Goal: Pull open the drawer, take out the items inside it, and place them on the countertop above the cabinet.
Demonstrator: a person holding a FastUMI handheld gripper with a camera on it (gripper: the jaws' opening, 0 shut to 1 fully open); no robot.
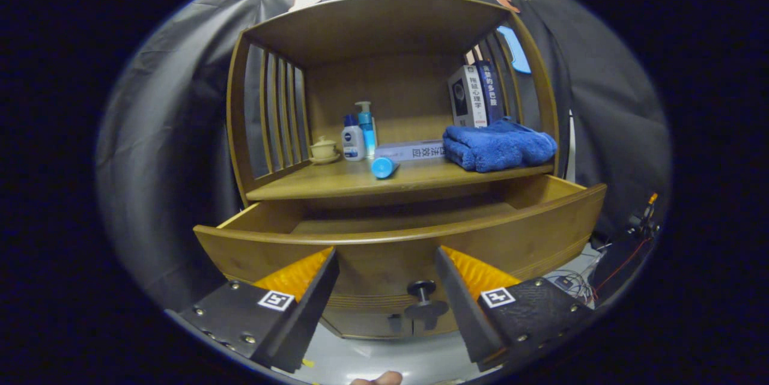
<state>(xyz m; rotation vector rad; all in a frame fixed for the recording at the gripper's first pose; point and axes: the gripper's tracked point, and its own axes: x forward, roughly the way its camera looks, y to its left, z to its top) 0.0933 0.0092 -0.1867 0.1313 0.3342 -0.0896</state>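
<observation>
— while the gripper [387, 280] waits, what are its fingers doing?
— spread wide, holding nothing; the drawer knob [422, 287] sits between them.
— and the drawer [402, 241]?
— pulled open at twelve o'clock from the fingers, below the countertop [336, 181]. on it: blue towel [498, 146] at one o'clock, blue tube [383, 167] dead ahead.

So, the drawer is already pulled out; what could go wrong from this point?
1. The tongs are open with the drawer knob between them; moving up carelessly could hit the drawer front.
2. The countertop is crowded: a blue towel, bottles, a lidded cup and a lying blue tube could be knocked.
3. The drawer's inside is mostly hidden, so a reach in would be blind.
</observation>
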